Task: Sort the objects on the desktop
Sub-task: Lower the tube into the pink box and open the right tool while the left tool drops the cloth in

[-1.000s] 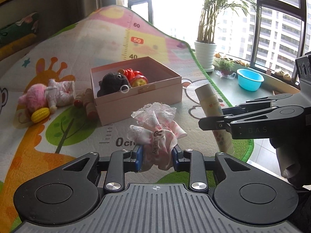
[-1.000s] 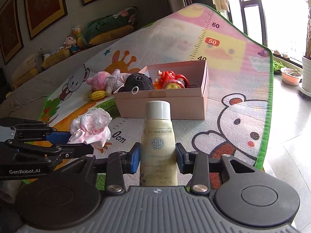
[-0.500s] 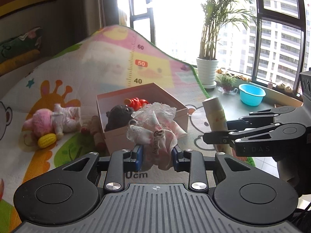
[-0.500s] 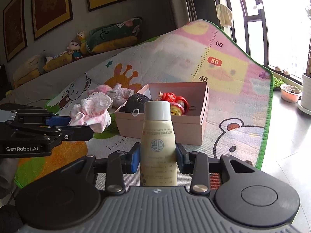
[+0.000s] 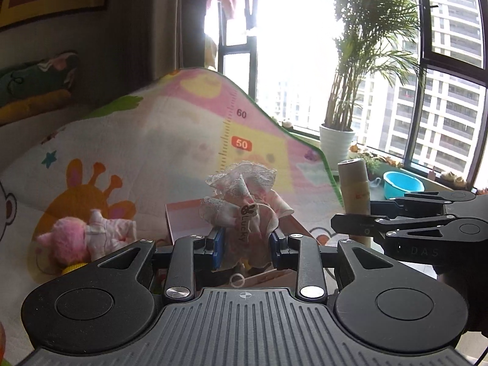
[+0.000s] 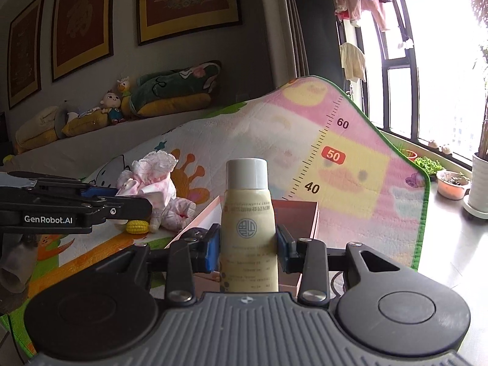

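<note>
A padded children's play mat (image 6: 350,164) with cartoon animals and a printed height ruler carried everything. On it lay a pink open cardboard box (image 6: 300,213), a pink plush doll (image 5: 88,238) and, touching the doll, a small yellow toy corn cob (image 6: 137,227).

A frilly pink-and-white lace cloth bundle (image 5: 244,207), tagged "Lucky", is bunched upright above the near edge of the open pink cardboard box (image 5: 183,213). To its right a cream bottle (image 6: 248,231) with a white cap stands upright over the box's near right side, label facing near.
</note>
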Motion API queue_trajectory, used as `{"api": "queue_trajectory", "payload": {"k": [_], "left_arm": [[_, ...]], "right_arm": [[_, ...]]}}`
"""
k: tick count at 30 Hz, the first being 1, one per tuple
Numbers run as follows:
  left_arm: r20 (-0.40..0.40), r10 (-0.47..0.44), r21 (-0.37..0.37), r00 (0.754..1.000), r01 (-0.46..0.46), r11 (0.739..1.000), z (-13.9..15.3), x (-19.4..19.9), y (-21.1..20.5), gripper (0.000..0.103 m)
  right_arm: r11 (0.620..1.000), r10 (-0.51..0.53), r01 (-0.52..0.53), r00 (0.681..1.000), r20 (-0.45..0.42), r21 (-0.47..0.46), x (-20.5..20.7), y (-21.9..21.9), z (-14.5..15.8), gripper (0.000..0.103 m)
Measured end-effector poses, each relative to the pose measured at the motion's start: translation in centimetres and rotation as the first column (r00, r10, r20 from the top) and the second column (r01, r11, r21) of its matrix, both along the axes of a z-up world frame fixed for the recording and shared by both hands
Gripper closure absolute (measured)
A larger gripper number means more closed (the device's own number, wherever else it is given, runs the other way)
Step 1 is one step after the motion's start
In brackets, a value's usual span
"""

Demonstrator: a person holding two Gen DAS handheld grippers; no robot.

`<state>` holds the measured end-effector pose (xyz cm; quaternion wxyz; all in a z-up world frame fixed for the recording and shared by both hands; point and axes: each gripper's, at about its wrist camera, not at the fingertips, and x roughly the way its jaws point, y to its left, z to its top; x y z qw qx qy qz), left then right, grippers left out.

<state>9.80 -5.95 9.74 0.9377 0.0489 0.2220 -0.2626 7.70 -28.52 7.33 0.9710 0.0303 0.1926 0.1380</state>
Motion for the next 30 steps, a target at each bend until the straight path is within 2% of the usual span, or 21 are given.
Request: {"api": "queue_trajectory", "payload": {"k": [6,12,14,21,22,25,30], "left_arm": [[-0.048,0.009,0.007,0.999,-0.008,1.0,-0.7,4.6,-1.4,0.07],[-0.039,-0.006,0.052,0.999,0.008,0.999,-1.4,8.1,-2.8,0.07],[-0.039,-0.012,0.063,0.999,0.015,0.998,-1.9,9.1,-3.1,0.069],[-0.118,-0.018,0.072,0.993,0.026,0.997,-4.6,13.1,-3.8,0.068],[-0.13,-0.017,0.073,0.991,0.027,0.997,-5.1,13.7,-3.8,0.065],[-0.164,-0.046,0.052,0.985,0.055,0.997,-6.1,14.5,-3.7,0.033],[-0.139,-0.042,0.025,0.989,0.046,0.999,-5.8,14.5,-2.3,0.027]], "right_arm": [[1.0,-0.017,0.016,0.999,-0.029,-0.01,5.4,0.7,0.0,0.066],[0.999,-0.025,0.023,0.999,-0.045,-0.041,9.5,1.1,-0.4,0.066],[0.998,-0.029,0.026,0.998,-0.057,-0.051,10.8,0.9,-0.9,0.066],[0.998,-0.05,0.045,0.988,-0.144,-0.039,14.9,0.3,-3.6,0.066],[0.999,-0.05,0.046,0.987,-0.154,-0.03,15.3,0.2,-4.0,0.065],[0.998,-0.056,0.057,0.984,-0.172,-0.002,15.7,-0.1,-4.9,0.039],[0.998,-0.067,0.067,0.984,-0.165,-0.007,15.8,0.0,-5.1,0.038]]}}
